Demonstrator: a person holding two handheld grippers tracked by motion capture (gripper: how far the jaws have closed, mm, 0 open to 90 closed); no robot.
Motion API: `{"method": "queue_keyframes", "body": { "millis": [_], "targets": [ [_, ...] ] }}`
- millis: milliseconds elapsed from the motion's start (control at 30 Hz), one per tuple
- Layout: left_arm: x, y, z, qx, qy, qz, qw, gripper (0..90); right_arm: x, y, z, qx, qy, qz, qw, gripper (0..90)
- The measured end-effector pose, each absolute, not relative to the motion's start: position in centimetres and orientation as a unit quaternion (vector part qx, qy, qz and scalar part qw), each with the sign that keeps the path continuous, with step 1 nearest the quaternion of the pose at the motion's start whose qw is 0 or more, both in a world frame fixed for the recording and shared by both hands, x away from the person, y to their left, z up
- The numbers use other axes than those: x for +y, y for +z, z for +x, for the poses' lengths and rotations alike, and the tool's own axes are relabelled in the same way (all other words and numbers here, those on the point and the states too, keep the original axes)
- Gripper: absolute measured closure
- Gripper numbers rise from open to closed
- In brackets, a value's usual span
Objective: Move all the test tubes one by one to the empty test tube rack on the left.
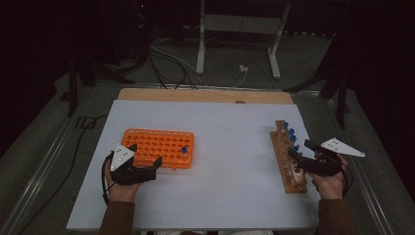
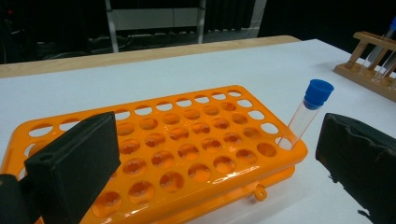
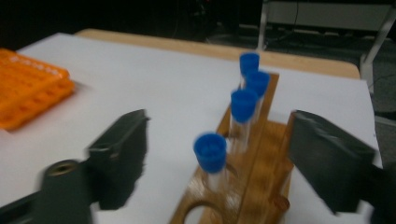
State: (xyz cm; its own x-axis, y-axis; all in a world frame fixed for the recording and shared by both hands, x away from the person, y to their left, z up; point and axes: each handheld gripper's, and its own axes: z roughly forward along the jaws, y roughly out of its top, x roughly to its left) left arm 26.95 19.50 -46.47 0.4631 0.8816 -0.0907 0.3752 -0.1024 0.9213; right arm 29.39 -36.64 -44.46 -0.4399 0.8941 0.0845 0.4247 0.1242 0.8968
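On the white bench (image 1: 220,196), an orange rack (image 1: 159,147) holds one blue-capped tube (image 2: 306,114) in a corner hole, straddled by the wide-open left tool (image 1: 142,156). The right tool (image 3: 217,158), jaws apart, brackets the nearest clear, blue-capped tube (image 3: 211,156) upright in the wooden rack (image 1: 288,156), untouched.

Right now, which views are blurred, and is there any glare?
Right gripper view: motion blur smears the jaws and the nearest blue-capped tube in the wooden rack. Left gripper view: sharp, with glossy highlights on the orange rack. High view: dim, dark surroundings, no blur.
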Motion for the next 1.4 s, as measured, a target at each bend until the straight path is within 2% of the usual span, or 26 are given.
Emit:
{"method": "queue_keyframes", "body": {
  "millis": [233, 300, 400, 1000, 1400],
  "targets": [
    [19.5, -46.5, 27.0, 0.452, 0.254, 0.697, 0.495, 0.6, -36.6, -45.7, 29.7, 0.734, 0.446, 0.448, 0.247, 63.3],
    [19.5, -46.6, 27.0, 0.452, 0.254, 0.697, 0.495, 0.7, -36.5, -45.8, 29.7, 0.736, 0.441, 0.448, 0.250, 69.8],
    [19.5, -46.6, 27.0, 0.452, 0.254, 0.698, 0.494, 0.7, -36.4, -46.0, 29.9, 0.738, 0.434, 0.449, 0.258, 74.6],
    [19.4, -46.7, 27.1, 0.452, 0.252, 0.699, 0.493, 0.7, -35.9, -46.3, 30.2, 0.738, 0.426, 0.451, 0.266, 76.6],
    [19.2, -46.9, 27.3, 0.452, 0.249, 0.702, 0.492, 0.7, -36.1, -44.9, 30.0, 0.725, 0.444, 0.457, 0.263, 76.7]
  ]
}}
